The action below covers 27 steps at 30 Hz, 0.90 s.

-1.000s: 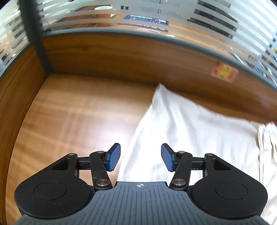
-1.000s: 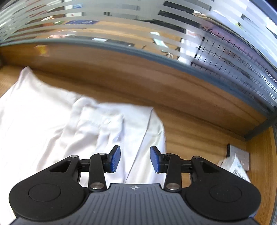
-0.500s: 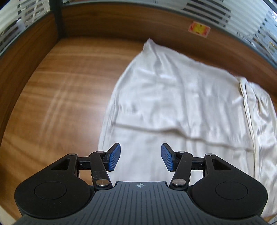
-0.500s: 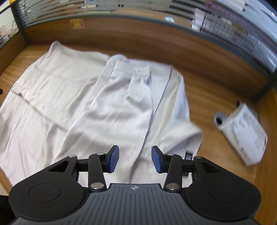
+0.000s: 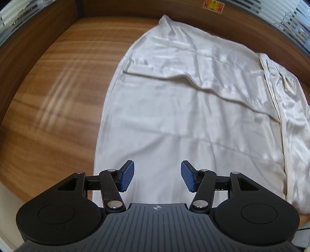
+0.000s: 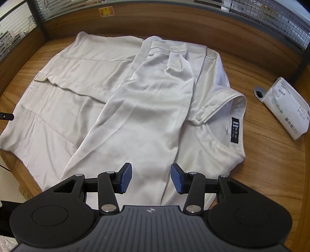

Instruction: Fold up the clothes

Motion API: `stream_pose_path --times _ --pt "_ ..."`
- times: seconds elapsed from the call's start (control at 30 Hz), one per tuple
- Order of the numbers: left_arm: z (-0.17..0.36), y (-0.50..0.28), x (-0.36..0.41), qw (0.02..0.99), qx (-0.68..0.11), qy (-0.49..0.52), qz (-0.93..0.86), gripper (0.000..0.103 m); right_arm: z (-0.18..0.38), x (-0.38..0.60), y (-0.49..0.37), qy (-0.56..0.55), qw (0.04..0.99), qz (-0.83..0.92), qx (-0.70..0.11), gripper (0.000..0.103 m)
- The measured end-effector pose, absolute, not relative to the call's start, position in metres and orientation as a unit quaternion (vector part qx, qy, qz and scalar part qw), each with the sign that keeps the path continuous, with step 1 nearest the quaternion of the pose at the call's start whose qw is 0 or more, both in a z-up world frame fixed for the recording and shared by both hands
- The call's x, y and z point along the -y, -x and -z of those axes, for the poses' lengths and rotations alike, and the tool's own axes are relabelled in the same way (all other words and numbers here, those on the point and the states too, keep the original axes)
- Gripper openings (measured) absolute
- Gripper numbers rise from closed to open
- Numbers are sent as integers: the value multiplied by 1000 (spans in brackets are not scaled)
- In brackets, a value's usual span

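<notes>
White shirt (image 6: pixel 120 108) lies spread flat on the wooden table (image 6: pixel 261 159), partly folded — one sleeve (image 6: pixel 155 93) laid lengthwise over the body, cuff up at 12 o'clock, collar (image 6: pixel 219 104) at about 2 o'clock of the right wrist view with a dark label (image 6: pixel 235 130) just inside it. Shirt body fills the view from 9 to 1 o'clock; the near hem runs off toward 7 o'clock at the table edge.

Right gripper (image 6: pixel 151 178) hangs above the sleeve at 6 o'clock, jaws wide apart, blue pads (image 6: pixel 125 178) holding nothing; contact with the cloth can't be told.

Left gripper (image 5: pixel 157 178) at 6 o'clock of its own view, jaws equally wide, nothing between them, over the shirt (image 5: pixel 184 116) near its left edge. Bare table (image 5: pixel 58 97) from 8 to 11 o'clock.

White tissue pack (image 6: pixel 286 110) lies on the table at 3 o'clock of the right view, well apart from the shirt — a small grey object (image 6: pixel 258 93) touching its far end. Orange sticker (image 6: pixel 105 12) on the wooden partition at 11 o'clock; the same sticker (image 5: pixel 213 3) shows at 1 o'clock in the left view.
</notes>
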State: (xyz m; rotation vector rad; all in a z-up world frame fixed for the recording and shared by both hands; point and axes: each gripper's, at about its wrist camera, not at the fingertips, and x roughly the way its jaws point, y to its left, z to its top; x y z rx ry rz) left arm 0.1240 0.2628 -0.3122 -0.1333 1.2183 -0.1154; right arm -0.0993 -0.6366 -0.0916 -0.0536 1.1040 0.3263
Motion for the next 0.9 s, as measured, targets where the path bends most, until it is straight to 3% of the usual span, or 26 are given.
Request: stream_pose_path --times 0.47,0.9 --pt "315 -85 -274 812 -576 28 85 64 105 593 158 63 821 -225 -521 57" --pt "297 -103 -291 809 -544 -57 217 67 95 458 188 53 822 -273 -497 57"
